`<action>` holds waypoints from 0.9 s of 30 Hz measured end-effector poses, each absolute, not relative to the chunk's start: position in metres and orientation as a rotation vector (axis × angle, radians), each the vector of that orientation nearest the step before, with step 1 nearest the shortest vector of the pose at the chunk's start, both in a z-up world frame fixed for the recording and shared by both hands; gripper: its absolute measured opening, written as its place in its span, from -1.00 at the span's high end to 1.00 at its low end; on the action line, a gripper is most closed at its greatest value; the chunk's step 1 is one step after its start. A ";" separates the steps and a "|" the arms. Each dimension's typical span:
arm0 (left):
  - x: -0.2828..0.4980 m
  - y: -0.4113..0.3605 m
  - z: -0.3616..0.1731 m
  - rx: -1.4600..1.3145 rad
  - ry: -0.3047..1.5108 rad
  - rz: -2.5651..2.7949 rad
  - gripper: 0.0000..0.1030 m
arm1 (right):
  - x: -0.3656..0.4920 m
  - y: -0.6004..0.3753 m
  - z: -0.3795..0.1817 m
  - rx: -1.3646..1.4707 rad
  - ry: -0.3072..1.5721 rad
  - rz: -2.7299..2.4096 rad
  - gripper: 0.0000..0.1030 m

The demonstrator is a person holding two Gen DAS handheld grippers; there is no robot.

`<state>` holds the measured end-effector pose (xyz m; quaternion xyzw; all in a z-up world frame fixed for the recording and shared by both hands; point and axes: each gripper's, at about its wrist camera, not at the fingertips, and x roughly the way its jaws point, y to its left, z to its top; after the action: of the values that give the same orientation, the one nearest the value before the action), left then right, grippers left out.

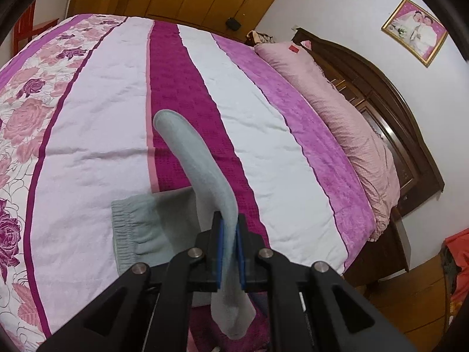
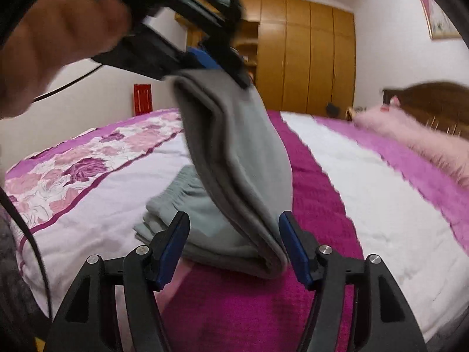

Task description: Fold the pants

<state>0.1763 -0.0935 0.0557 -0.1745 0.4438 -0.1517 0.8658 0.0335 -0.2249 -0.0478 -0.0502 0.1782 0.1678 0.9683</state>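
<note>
Light grey-green pants [image 1: 202, 173] lie partly on the bed, elastic waistband [image 1: 129, 234] flat on the white stripe. My left gripper [image 1: 230, 249] is shut on the leg end and holds it lifted above the bed. In the right wrist view the pants [image 2: 237, 158] hang in a folded arc from the left gripper [image 2: 217, 67] at upper left down to the bed. My right gripper [image 2: 234, 252] is open, its blue pads either side of the lower fold [image 2: 269, 264], not gripping it.
The bedspread [image 1: 111, 117] has pink, white and magenta stripes with roses at the left. A pink pillow [image 1: 337, 111] lies by the dark wooden headboard [image 1: 390, 111]. A wooden wardrobe [image 2: 307, 55] stands behind the bed. A hand [image 2: 49, 50] holds the left gripper.
</note>
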 end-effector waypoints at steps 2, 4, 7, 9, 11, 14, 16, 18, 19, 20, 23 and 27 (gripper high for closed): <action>0.177 -0.096 0.058 -0.346 0.927 -0.319 0.85 | 0.038 -0.225 -0.047 -0.106 0.334 0.278 -0.22; 0.177 -0.097 0.059 -0.343 0.928 -0.323 0.85 | 0.056 -0.229 -0.050 -0.076 0.362 0.225 -0.28; 0.178 -0.095 0.058 -0.358 0.930 -0.326 0.85 | 0.078 -0.223 -0.063 -0.084 0.458 0.252 -0.28; 0.179 -0.094 0.057 -0.369 0.931 -0.331 0.85 | 0.077 -0.214 -0.068 -0.141 0.445 0.256 -0.28; 0.179 -0.093 0.057 -0.363 0.925 -0.328 0.85 | 0.073 -0.214 -0.068 -0.169 0.418 0.226 -0.28; 0.177 -0.085 0.055 -0.352 0.918 -0.304 0.85 | 0.074 -0.241 -0.070 -0.072 0.471 0.126 -0.28; 0.176 -0.075 0.050 -0.360 0.914 -0.286 0.85 | 0.073 -0.262 -0.078 -0.012 0.520 0.113 -0.31; 0.174 -0.064 0.038 -0.360 0.923 -0.259 0.85 | 0.070 -0.266 -0.084 -0.052 0.533 0.123 -0.38; 0.174 -0.062 0.031 -0.353 0.931 -0.245 0.85 | 0.071 -0.267 -0.087 -0.049 0.552 0.123 -0.38; 0.173 -0.060 0.024 -0.335 0.936 -0.231 0.85 | 0.073 -0.270 -0.088 -0.029 0.567 0.123 -0.38; 0.168 -0.056 -0.002 -0.266 0.962 -0.170 0.85 | 0.075 -0.287 -0.092 0.112 0.619 0.160 -0.38; 0.161 -0.037 -0.035 -0.325 1.001 -0.147 0.84 | 0.072 -0.296 -0.094 0.149 0.642 0.210 -0.38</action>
<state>0.1607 -0.0374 -0.0354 -0.1550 0.4775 -0.0700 0.8620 0.0715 -0.2962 -0.0937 0.0728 0.3145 0.1031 0.9408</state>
